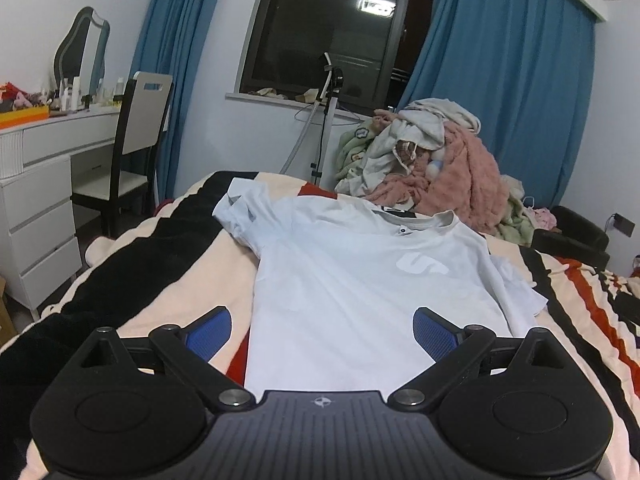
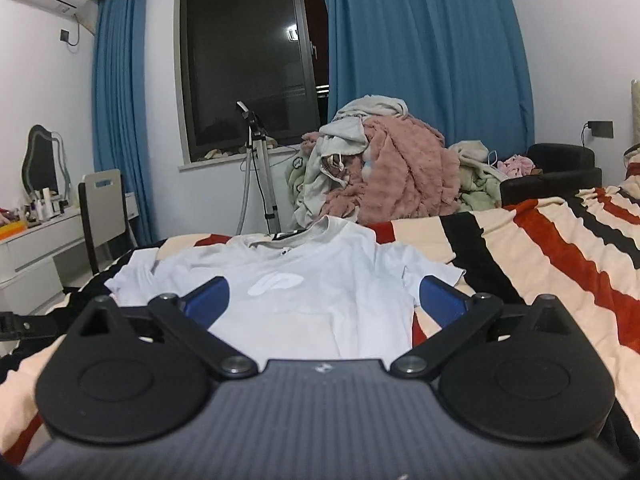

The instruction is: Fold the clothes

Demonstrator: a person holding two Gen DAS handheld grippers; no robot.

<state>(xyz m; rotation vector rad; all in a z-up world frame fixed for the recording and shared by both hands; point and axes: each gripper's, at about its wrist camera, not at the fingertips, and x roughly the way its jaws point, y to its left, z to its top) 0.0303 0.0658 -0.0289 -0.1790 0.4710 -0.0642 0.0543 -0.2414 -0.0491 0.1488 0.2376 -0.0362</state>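
Both claws, your left gripper (image 1: pixel 322 330) and right gripper (image 2: pixel 324 300), hang spread wide and empty over the hem end of the white T-shirt (image 1: pixel 360 280), which lies flat, collar away, on the striped blanket (image 2: pixel 520 264). It looks thin, limp and light, so pinch it at the sleeve and shoulder seams.

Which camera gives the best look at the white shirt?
The left wrist view: the shirt fills the middle, seen from above, with collar, logo and both sleeves. The right wrist view sees the shirt lower and flatter, its hem hidden behind the claw.

Matt cloth tee (image 1: pixel 360 280), fuzzy blanket (image 1: pixel 168 280), prob. plastic tool (image 1: pixel 322 332).
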